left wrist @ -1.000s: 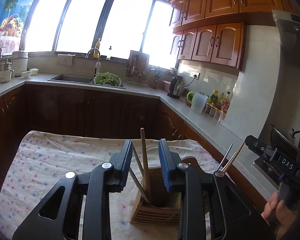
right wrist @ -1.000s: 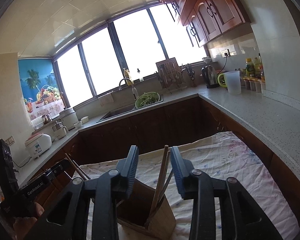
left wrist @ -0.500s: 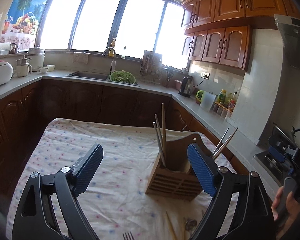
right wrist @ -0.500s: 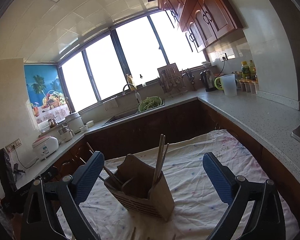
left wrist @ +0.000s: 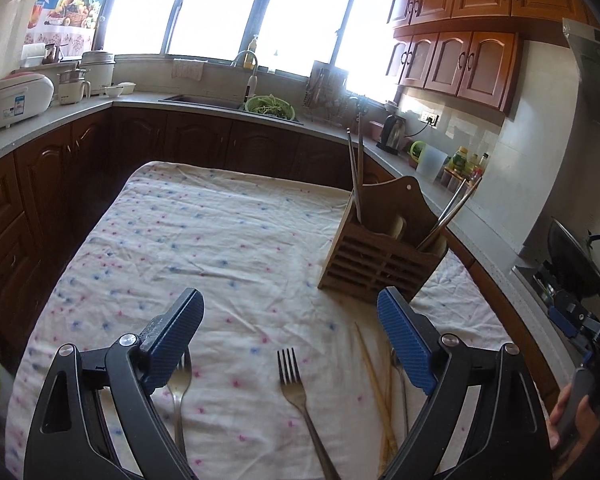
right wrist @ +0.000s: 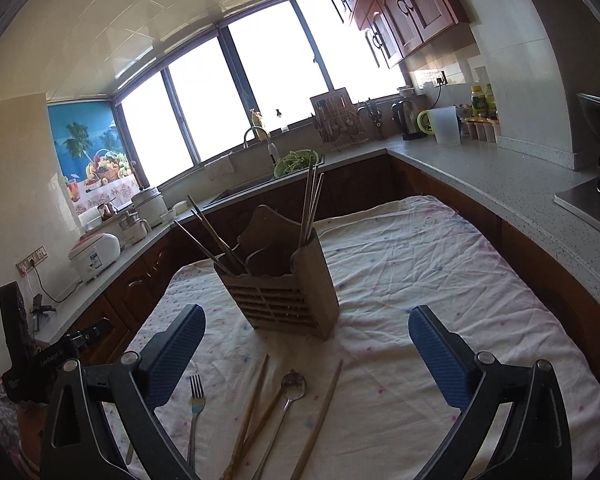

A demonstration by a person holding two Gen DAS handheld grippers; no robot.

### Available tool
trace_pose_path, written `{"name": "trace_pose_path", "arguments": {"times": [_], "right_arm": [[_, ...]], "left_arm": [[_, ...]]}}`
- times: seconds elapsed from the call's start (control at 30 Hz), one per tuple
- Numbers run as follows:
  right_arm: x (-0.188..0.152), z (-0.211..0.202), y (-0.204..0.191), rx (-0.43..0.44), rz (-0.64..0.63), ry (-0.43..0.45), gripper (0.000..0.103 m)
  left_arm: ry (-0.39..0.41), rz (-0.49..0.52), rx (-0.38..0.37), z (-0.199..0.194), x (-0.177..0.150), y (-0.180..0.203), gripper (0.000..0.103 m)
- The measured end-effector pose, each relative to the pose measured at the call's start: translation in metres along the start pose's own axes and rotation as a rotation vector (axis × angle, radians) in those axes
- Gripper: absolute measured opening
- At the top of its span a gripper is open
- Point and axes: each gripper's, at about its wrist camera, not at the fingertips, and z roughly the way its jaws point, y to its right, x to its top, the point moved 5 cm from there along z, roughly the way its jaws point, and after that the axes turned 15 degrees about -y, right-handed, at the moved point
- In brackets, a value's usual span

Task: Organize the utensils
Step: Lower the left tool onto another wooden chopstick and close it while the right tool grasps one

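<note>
Utensils: two forks [left wrist: 300, 392], spoon [right wrist: 288, 396], chopsticks [right wrist: 320, 412] loose on cloth [left wrist: 220, 240] at near table edge | holder [right wrist: 288, 292] upright mid-table toward right edge, chopsticks in both end slots | left gripper [left wrist: 290, 338] spread wide, empty, above forks | right gripper [right wrist: 308, 356] spread wide, empty, above spoon

This is a home kitchen, shown by wooden wall cabinets [left wrist: 456, 60], a sink [left wrist: 204, 100] under wide windows [right wrist: 260, 92], a rice cooker [left wrist: 18, 98], a kettle [right wrist: 407, 120] and a wok [left wrist: 576, 256] on the stove.
</note>
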Motion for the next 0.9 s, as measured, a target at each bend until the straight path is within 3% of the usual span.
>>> {"name": "trace_pose_path", "arguments": {"times": [0.33,0.9], "right_arm": [[-0.039,0.005,0.003,-0.002,0.005,-0.073,0.103],[-0.047,0.031,0.010,-0.010,0.029,-0.154,0.102]], "left_arm": [[-0.077,0.013,-0.004,0.008,-0.032,0.009,0.091],[-0.217,0.072,-0.031,0.048,-0.031,0.036,0.091]]}}
